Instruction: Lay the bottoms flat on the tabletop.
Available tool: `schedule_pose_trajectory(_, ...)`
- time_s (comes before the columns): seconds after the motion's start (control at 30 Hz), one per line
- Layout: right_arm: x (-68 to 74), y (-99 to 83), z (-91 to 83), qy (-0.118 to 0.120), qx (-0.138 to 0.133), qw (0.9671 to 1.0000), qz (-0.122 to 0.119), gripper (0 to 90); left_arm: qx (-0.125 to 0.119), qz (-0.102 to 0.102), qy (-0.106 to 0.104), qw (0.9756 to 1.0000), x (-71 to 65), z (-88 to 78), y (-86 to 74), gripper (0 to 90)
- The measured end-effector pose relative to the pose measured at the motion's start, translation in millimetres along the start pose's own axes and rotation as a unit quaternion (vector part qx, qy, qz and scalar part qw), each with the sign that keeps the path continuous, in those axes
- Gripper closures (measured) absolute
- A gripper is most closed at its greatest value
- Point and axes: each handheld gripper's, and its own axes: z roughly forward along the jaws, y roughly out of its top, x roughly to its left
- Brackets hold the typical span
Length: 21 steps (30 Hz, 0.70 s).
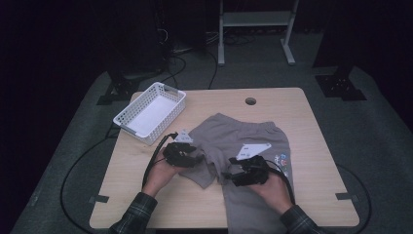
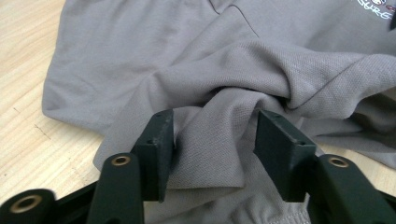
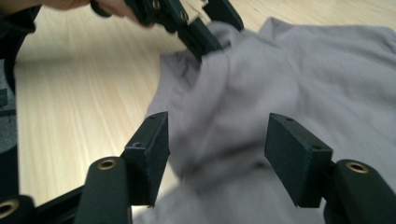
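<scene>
A: The grey shorts [image 1: 243, 141] are laid on the wooden table [image 1: 146, 195], waistband towards the far edge, one leg trailing off the near edge. Folding is judged barely begun.

B: And the left gripper [image 1: 187, 158]? In the left gripper view a bunched ridge of the shorts [image 2: 219, 140] is seen between its jaws, which are spread; cloth brushes the left pad [image 2: 161, 140], but the right one is stood clear. Nothing is pinched yet.

A: The right gripper [image 1: 238, 175] is held at the crotch of the shorts. Its jaws are parted as well, cloth [image 3: 224, 154] beneath them, blurred, no grip shown.

B: So both grasps are left to be made, and every fold after them.

A: The white basket [image 1: 151, 112] is parked at the far left corner, nothing in it.
</scene>
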Motion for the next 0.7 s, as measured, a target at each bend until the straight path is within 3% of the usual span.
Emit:
schedule_pose_trajectory(0.03,3.2,8.4,12.0,-0.004,0.002,1.0000,-0.001,38.6,-0.002,-0.001,-0.002,1.0000,-0.3,-0.1,-0.5,54.4)
schedule_pose_trajectory(0.13,3.6,13.2,23.4,-0.024,0.020,0.9995,-0.002,45.3,0.002,0.001,-0.008,1.0000,-0.7,-1.6,-1.5,66.3)
schedule_pose_trajectory(0.17,-2.1,14.8,29.9,-0.045,0.022,0.9987,-0.010,68.5,0.005,0.004,-0.010,0.9999,-1.2,-3.2,-2.9,69.8)
schedule_pose_trajectory(0.23,-12.9,15.8,28.5,-0.058,0.021,0.9981,0.001,80.4,0.006,0.004,-0.016,0.9998,-1.6,-4.9,-5.4,75.5)
schedule_pose_trajectory(0.27,-12.9,15.8,28.5,-0.058,0.021,0.9981,0.001,80.4,0.006,0.004,-0.016,0.9998,-1.6,-4.9,-5.4,76.9)
schedule_pose_trajectory(0.3,-29.3,16.5,21.4,-0.066,0.012,0.9976,0.017,84.2,0.010,0.006,-0.020,0.9997,-0.6,-6.4,-7.9,78.5)
schedule_pose_trajectory(0.5,-73.1,10.8,-4.5,-0.088,-0.023,0.9940,0.062,84.5,0.005,-0.002,-0.022,0.9997,3.4,-10.4,-9.7,81.3)
schedule_pose_trajectory(0.53,-73.1,10.8,-4.5,-0.088,-0.023,0.9940,0.062,84.5,0.005,-0.002,-0.022,0.9997,3.4,-10.4,-9.7,82.1)
schedule_pose_trajectory(0.63,-96.2,-3.7,-6.5,-0.104,-0.007,0.9905,0.090,84.5,0.000,-0.004,-0.024,0.9997,5.3,-12.7,-10.1,83.4)
schedule_pose_trajectory(0.67,-96.2,-3.7,-6.5,-0.104,-0.007,0.9905,0.090,84.5,0.000,-0.004,-0.024,0.9997,5.3,-12.7,-10.1,83.5)
schedule_pose_trajectory(0.7,-107.0,-13.3,-2.5,-0.109,0.011,0.9881,0.108,84.2,-0.001,-0.007,-0.023,0.9997,6.3,-12.9,-10.5,83.4)
